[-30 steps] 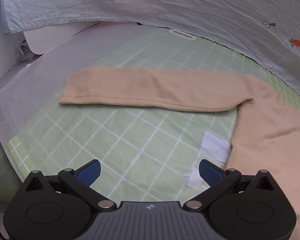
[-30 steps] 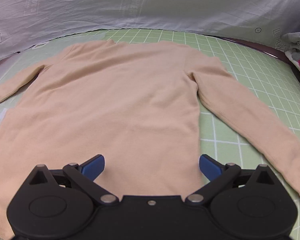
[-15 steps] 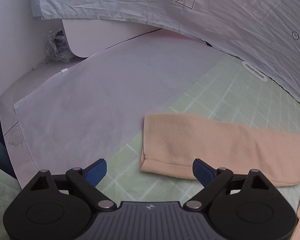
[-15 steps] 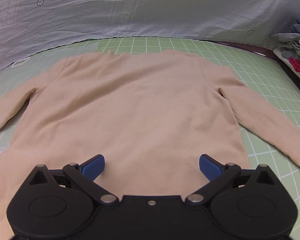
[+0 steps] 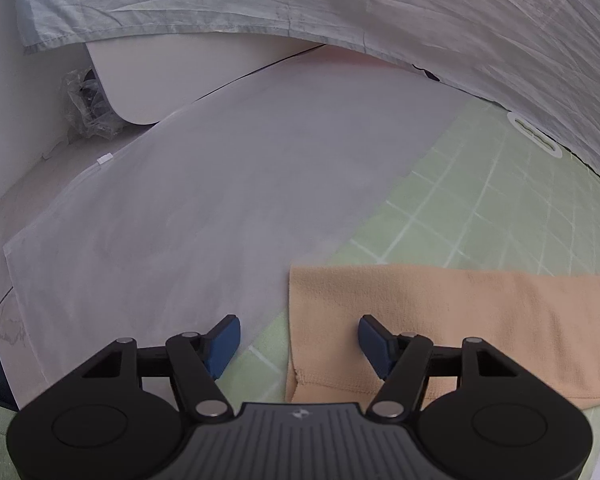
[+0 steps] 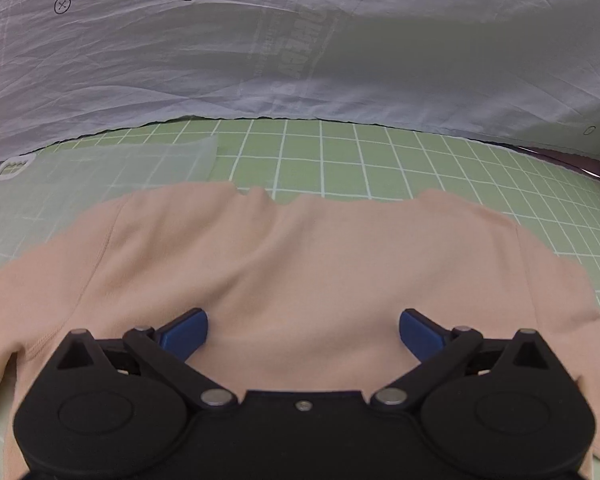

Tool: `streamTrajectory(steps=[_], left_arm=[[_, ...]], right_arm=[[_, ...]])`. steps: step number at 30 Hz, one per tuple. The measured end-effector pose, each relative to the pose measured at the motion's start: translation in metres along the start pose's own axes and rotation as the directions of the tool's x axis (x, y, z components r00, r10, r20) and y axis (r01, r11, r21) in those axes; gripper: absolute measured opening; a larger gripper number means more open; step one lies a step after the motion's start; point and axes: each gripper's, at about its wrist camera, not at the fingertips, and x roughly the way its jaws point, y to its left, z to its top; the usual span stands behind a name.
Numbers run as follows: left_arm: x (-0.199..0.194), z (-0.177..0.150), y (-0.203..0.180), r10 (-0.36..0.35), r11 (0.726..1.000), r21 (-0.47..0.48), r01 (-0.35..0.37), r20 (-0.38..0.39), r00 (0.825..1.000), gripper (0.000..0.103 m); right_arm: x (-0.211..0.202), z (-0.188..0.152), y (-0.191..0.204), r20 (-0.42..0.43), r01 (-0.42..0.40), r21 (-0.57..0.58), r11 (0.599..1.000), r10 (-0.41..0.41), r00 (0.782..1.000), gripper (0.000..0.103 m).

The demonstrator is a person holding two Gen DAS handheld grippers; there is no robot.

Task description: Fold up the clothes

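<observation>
A beige long-sleeved sweater [image 6: 300,272] lies flat on a green grid mat [image 6: 340,152]. In the left wrist view its left sleeve [image 5: 440,312] stretches to the right, the cuff end at the bottom middle. My left gripper [image 5: 299,338] is open and empty, its jaws straddling the cuff edge, the right finger over the cuff. My right gripper [image 6: 303,330] is open and empty, low over the sweater's upper back, below the collar [image 6: 272,200].
A white translucent sheet [image 5: 200,220] covers the table left of the mat [image 5: 500,216]. A pale printed cloth [image 6: 300,48] hangs behind the table. A crumpled plastic bag [image 5: 88,104] sits at the far left by a white board [image 5: 172,76].
My left gripper has moved left along the sleeve to the cuff and its jaws have narrowed somewhat. My right gripper has moved forward over the sweater's body toward the collar.
</observation>
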Motion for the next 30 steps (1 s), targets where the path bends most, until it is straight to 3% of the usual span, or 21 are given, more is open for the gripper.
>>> streamTrajectory(steps=[7,10,14,20,24,27,30], left_arm=[[0.001,0.002,-0.001,0.022,1.000,-0.014,-0.022,-0.005,1.000,0.070],[0.003,0.003,0.001,0.029,0.999,-0.028,-0.029,-0.010,1.000,0.076],[0.003,0.003,0.000,0.031,0.999,-0.026,-0.031,-0.006,1.000,0.076],[0.001,0.000,-0.002,0.018,1.000,-0.001,-0.018,0.020,1.000,0.071],[-0.002,-0.001,-0.005,-0.005,1.000,0.023,0.005,0.030,1.000,0.057],[-0.006,-0.002,-0.007,-0.057,0.998,0.028,0.056,0.028,0.998,0.041],[-0.010,-0.005,-0.008,-0.101,0.995,0.016,0.100,0.038,0.994,0.040]], right_arm=[[0.035,0.035,0.004,0.027,-0.029,0.018,0.999,0.028,0.999,0.103],[0.040,0.040,0.001,0.027,-0.037,0.039,0.999,0.036,0.999,0.103],[0.031,0.037,0.002,0.019,-0.005,0.024,1.000,0.004,1.000,0.103],[-0.011,-0.007,0.001,0.004,0.036,-0.035,0.999,-0.036,0.999,0.103],[-0.045,-0.046,-0.013,-0.027,0.042,0.000,0.999,-0.042,0.999,0.103],[-0.071,-0.074,-0.026,-0.040,0.072,0.034,0.997,-0.071,0.997,0.103],[-0.091,-0.098,-0.040,-0.067,0.107,0.077,0.991,-0.102,0.993,0.103]])
